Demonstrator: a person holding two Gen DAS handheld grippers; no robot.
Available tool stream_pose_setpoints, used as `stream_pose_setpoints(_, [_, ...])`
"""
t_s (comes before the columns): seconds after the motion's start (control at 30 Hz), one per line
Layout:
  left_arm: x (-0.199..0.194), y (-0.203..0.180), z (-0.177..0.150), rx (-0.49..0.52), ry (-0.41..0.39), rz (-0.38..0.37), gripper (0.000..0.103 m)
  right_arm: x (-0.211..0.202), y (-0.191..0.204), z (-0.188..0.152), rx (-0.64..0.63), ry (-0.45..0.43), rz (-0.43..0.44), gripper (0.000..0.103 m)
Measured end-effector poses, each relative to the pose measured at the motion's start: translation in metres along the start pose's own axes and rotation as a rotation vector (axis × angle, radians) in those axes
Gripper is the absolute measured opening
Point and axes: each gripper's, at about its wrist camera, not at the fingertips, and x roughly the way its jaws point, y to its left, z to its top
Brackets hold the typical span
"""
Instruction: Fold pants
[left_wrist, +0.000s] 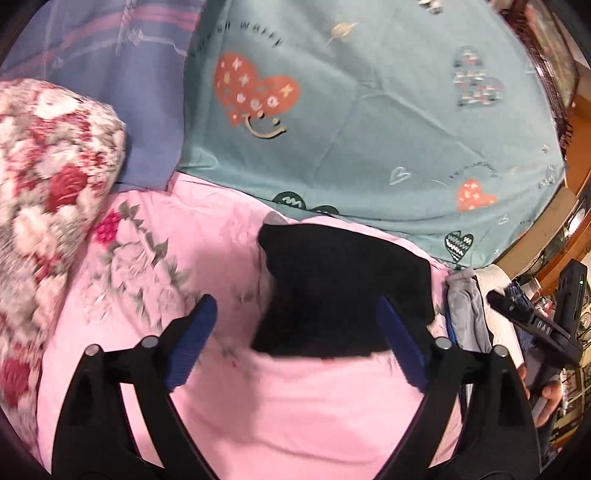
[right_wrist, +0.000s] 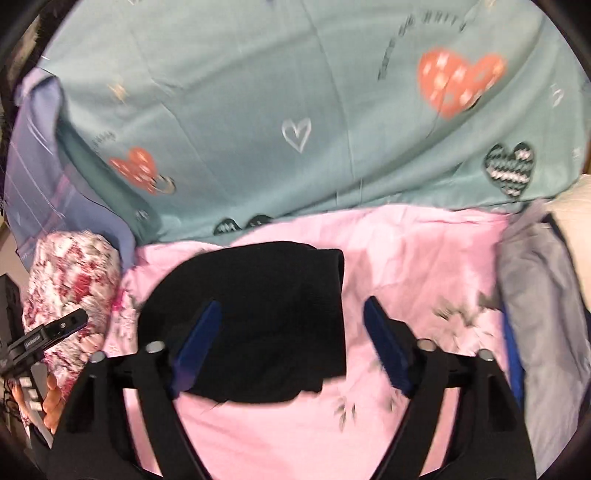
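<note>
The black pants (left_wrist: 340, 291) lie folded into a compact rectangle on a pink floral sheet (left_wrist: 295, 406). They also show in the right wrist view (right_wrist: 258, 317). My left gripper (left_wrist: 297, 306) hovers above them, open and empty, its blue pads (left_wrist: 192, 339) spread wide. My right gripper (right_wrist: 291, 310) is also open and empty, above the pants' right part, with its left blue pad (right_wrist: 199, 339) in front of the black cloth. The right gripper's body shows at the right edge of the left wrist view (left_wrist: 535, 325).
A teal sheet with hearts (left_wrist: 369, 110) covers the bed behind. A red-and-white floral blanket (left_wrist: 48, 184) is bunched at the left. A stack of grey and white folded clothes (right_wrist: 539, 295) lies at the right. A lilac sheet (left_wrist: 110, 55) lies at the far left.
</note>
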Motion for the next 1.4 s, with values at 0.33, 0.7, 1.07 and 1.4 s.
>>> stream_pose_setpoints(0.33, [-0.038, -0.059, -0.123, 0.054, -0.116, 0.157, 0.1, -0.069, 0.054, -0.144, -0.147, -0.017, -0.123, 0.086])
stream_pose_setpoints(0.7, [-0.002, -0.073, -0.172, 0.187, -0.183, 0.289, 0.1, -0.062, 0.051, -0.212, -0.179, -0.154, -0.223, 0.093])
stream_pose_setpoints(1.07, [0.014, -0.063, -0.176, 0.165, -0.129, 0.342, 0.1, -0.039, 0.031, -0.22, -0.121, -0.098, -0.282, 0.093])
stream_pose_setpoints(1.4, [0.015, -0.061, -0.177, 0.154, -0.121, 0.333, 0.1, -0.044, 0.031, -0.221, -0.116, -0.103, -0.277, 0.093])
